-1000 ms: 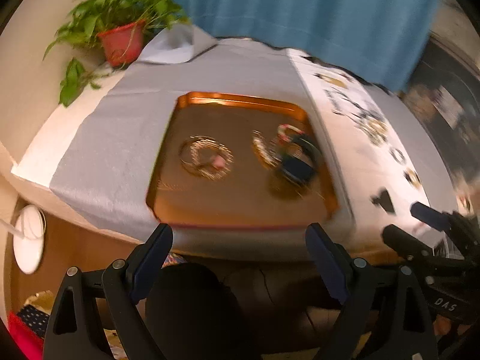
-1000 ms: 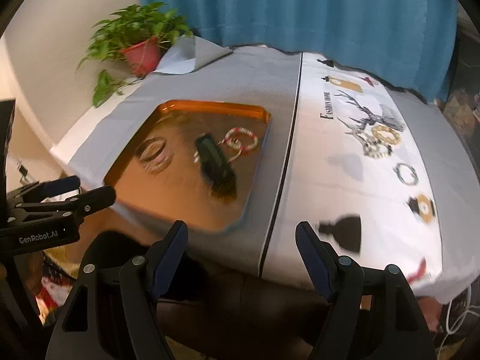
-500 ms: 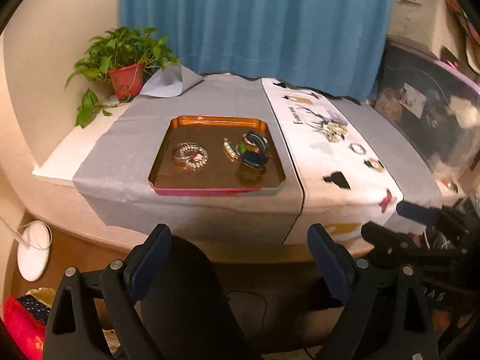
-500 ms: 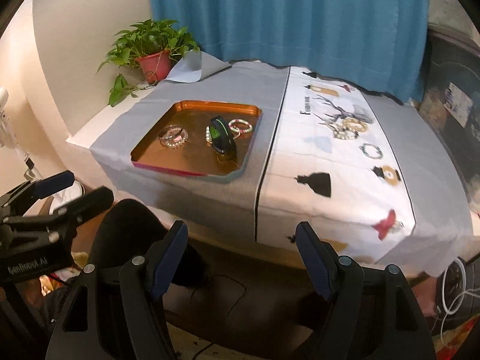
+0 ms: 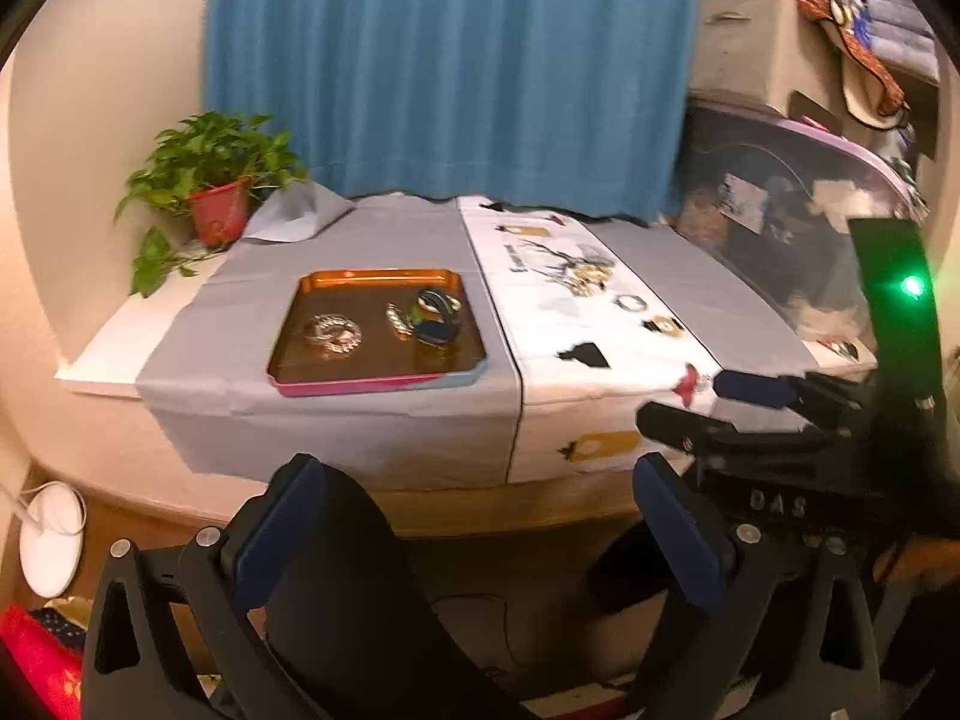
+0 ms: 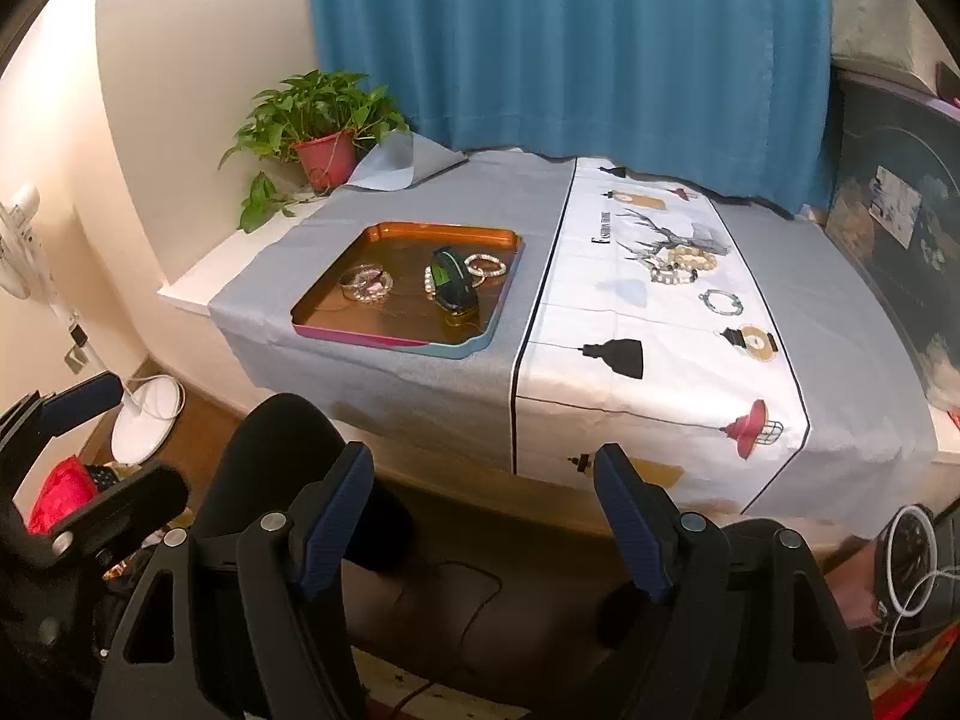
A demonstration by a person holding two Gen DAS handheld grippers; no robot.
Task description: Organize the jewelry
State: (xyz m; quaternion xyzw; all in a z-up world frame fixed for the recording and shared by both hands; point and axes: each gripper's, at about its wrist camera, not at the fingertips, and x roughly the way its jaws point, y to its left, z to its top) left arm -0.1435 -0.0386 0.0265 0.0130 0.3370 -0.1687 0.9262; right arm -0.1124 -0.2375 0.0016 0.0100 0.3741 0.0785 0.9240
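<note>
An orange tray (image 5: pixel 288 330) (image 6: pixel 318 294) on the grey cloth holds a beaded bracelet (image 5: pixel 332 331) (image 6: pixel 366 285), a dark wristband (image 5: pixel 437 315) (image 6: pixel 454 285) and a pink bead ring (image 6: pixel 487 265). More bracelets (image 6: pixel 684 264) (image 5: pixel 585 279) and a small ring (image 6: pixel 720 301) lie on the white printed runner. My left gripper (image 5: pixel 474 534) is open and empty, well back from the table's front edge. My right gripper (image 6: pixel 486 516) is open and empty, also back below the edge; it shows in the left wrist view (image 5: pixel 708 408).
A potted plant (image 5: pixel 210 204) (image 6: pixel 318 144) stands at the table's back left before a blue curtain (image 6: pixel 570 42). A white fan base (image 6: pixel 147 420) sits on the floor at left. Dark bins and boxes (image 5: pixel 780 228) stand right of the table.
Both grippers have pulled back and away from the table, so the tray and runner look smaller and farther. Both stayed open and empty.
</note>
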